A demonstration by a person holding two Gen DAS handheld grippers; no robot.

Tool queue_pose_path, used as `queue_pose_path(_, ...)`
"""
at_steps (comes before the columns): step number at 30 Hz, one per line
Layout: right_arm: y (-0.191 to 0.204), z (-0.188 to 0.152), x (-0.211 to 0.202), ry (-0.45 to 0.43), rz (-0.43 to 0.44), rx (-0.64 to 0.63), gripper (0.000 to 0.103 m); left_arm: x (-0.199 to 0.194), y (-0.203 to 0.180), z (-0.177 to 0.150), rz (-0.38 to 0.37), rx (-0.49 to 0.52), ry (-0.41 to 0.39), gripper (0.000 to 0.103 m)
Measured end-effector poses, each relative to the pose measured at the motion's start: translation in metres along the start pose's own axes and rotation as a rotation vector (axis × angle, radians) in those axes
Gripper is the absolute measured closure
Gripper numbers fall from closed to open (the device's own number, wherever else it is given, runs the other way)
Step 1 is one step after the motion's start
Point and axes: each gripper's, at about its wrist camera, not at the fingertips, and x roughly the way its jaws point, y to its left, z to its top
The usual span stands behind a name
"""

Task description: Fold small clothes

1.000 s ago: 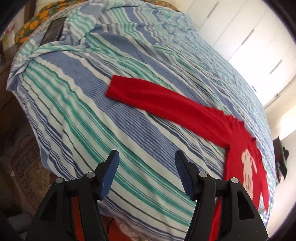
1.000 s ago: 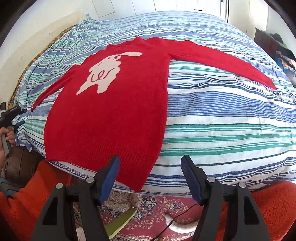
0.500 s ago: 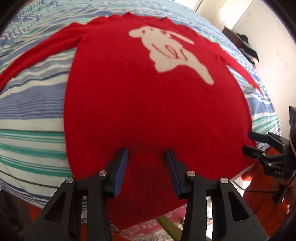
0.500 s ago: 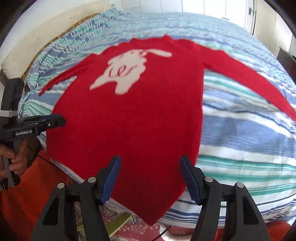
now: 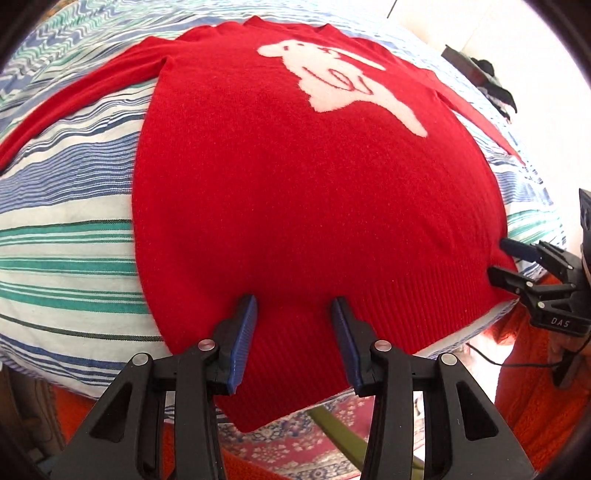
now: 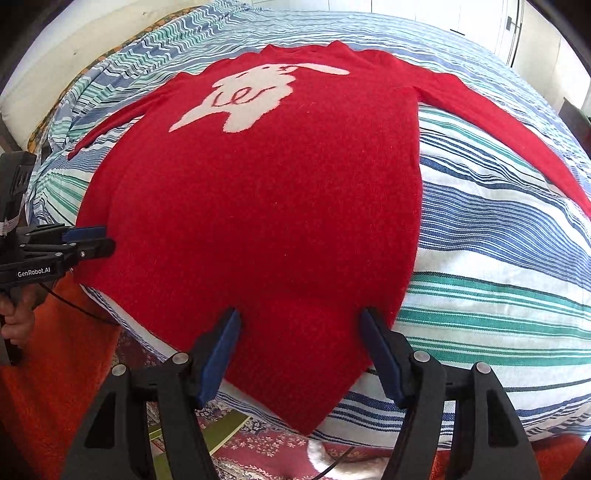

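A red sweater (image 5: 295, 184) with a white animal figure lies flat, face up, on the striped bed, sleeves spread out; its hem hangs over the near edge. It also shows in the right wrist view (image 6: 266, 206). My left gripper (image 5: 295, 306) is open, jaws apart just over the ribbed hem near the left bottom corner. My right gripper (image 6: 301, 321) is open over the hem near the right bottom corner. Each gripper shows in the other's view: the right one (image 5: 506, 258) at the hem's right edge, the left one (image 6: 99, 240) at its left edge.
The bed (image 6: 498, 258) has a blue, green and white striped cover. A patterned rug (image 5: 295, 439) lies on the floor below the edge. The person's orange clothing (image 6: 48, 369) is at the sides. White cupboards (image 6: 406, 7) stand behind the bed.
Both grippers have come closer to the hem. The left view swung from the left sleeve to the sweater's body. The left jaws stand narrower than one second ago.
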Motion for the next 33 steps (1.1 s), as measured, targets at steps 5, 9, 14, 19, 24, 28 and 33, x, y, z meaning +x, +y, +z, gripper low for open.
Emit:
queue_pose_path(5,0.002,-0.001,0.001,-0.002,-0.011,-0.009,0.034,-0.001,0.002,-0.002,0.0,0.004,0.0,0.059)
queue_pose_path(9,0.002,-0.002,0.001,-0.005,-0.01,-0.01,0.033,-0.002,0.002,-0.002,0.0,0.004,0.0,0.059)
queue_pose_path(14,0.001,-0.001,-0.003,0.004,0.001,-0.002,0.033,-0.01,-0.005,-0.001,-0.003,0.03,0.018,0.051)
queue_pose_path(19,-0.011,-0.002,-0.034,0.03,0.055,0.087,0.029,-0.048,-0.008,0.0,-0.014,0.065,-0.048,0.041)
queue_pose_path(24,-0.024,-0.014,-0.065,-0.018,0.027,0.155,0.026,-0.078,-0.006,0.009,0.047,0.078,-0.117,0.036)
queue_pose_path(28,-0.028,-0.018,-0.076,-0.046,-0.035,0.195,0.016,-0.096,-0.006,0.019,0.069,0.065,-0.164,0.033)
queue_pose_path(33,-0.026,-0.013,-0.085,-0.091,-0.055,0.206,0.015,-0.113,-0.015,0.025,0.087,0.076,-0.211,0.027)
